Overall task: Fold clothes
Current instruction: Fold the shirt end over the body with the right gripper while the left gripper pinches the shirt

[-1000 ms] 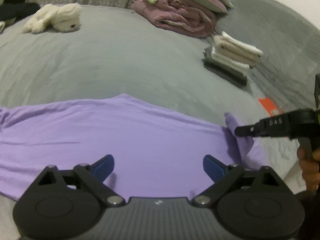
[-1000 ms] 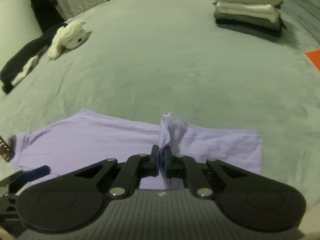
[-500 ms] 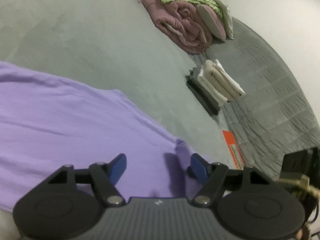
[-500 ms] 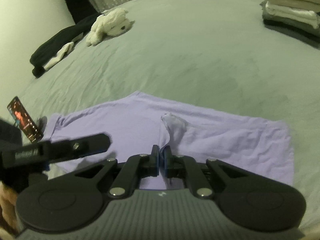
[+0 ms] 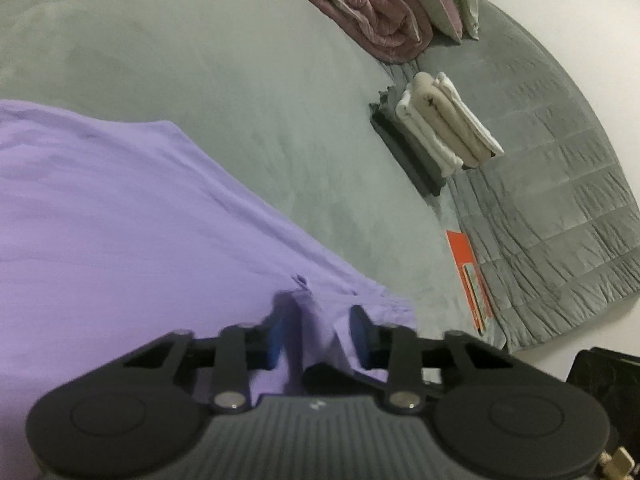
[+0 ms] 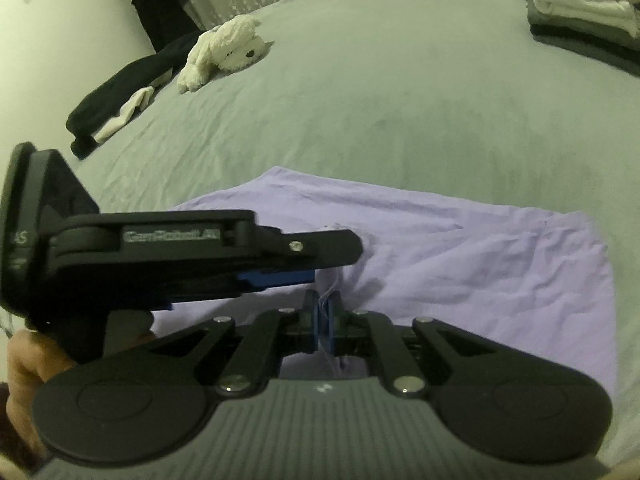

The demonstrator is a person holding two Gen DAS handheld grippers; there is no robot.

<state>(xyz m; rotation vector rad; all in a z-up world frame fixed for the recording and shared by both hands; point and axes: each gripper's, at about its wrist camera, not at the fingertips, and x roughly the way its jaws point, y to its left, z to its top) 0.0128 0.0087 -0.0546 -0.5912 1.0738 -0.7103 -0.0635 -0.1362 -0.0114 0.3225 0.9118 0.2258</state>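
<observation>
A lilac garment [image 5: 120,220] lies spread flat on the grey bed [image 5: 200,60]. My left gripper [image 5: 319,340] is open, its blue pads [image 5: 276,340] narrowly flanking a raised ridge of the fabric near the garment's right edge. I cannot tell whether the pads touch the ridge. In the right wrist view the same garment [image 6: 460,248] is seen, and my right gripper [image 6: 326,312] is shut on a pinched-up fold of it. There the left gripper [image 6: 336,260] reaches in from the left, its tip right above that fold, held by a hand [image 6: 24,364].
A stack of folded clothes [image 5: 440,128] sits at the right, also far right in the right wrist view [image 6: 584,4]. A rolled pink quilt [image 5: 372,12], an orange card [image 5: 468,276] and a grey quilted blanket [image 5: 560,184] lie beyond. A white plush toy [image 6: 224,48] and dark clothes [image 6: 128,92] lie far left.
My left gripper has swung right across the garment to the pinched fold beside the right gripper, and its fingers have narrowed around the ridge. The right gripper stays shut on the fabric.
</observation>
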